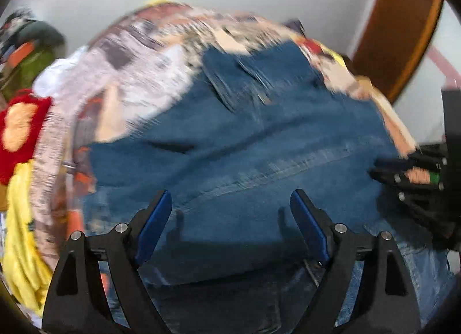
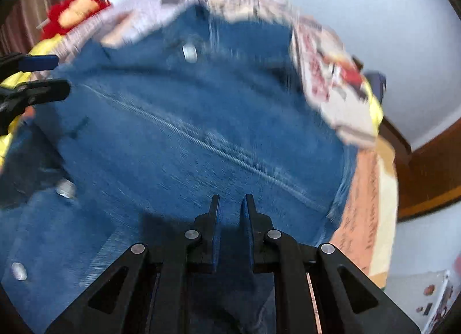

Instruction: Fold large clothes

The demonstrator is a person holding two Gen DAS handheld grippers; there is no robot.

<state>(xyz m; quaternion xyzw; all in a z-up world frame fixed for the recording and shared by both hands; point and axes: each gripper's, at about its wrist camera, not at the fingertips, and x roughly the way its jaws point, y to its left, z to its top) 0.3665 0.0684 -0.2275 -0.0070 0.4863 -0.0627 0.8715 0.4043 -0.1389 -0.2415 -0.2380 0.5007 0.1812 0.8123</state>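
Only right-wrist view shows denim jacket's [image 2: 178, 132] metal buttons [image 2: 65, 188].

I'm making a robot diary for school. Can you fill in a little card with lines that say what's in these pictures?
garment: blue denim jacket, spread out, metal buttons showing
under it: patterned cover
beside it: red and yellow cloth
left gripper: open, above the denim, nothing between the jaws
right gripper: shut, narrow gap at the tips, over the denim; a grip on fabric cannot be told
picture quality: blurred
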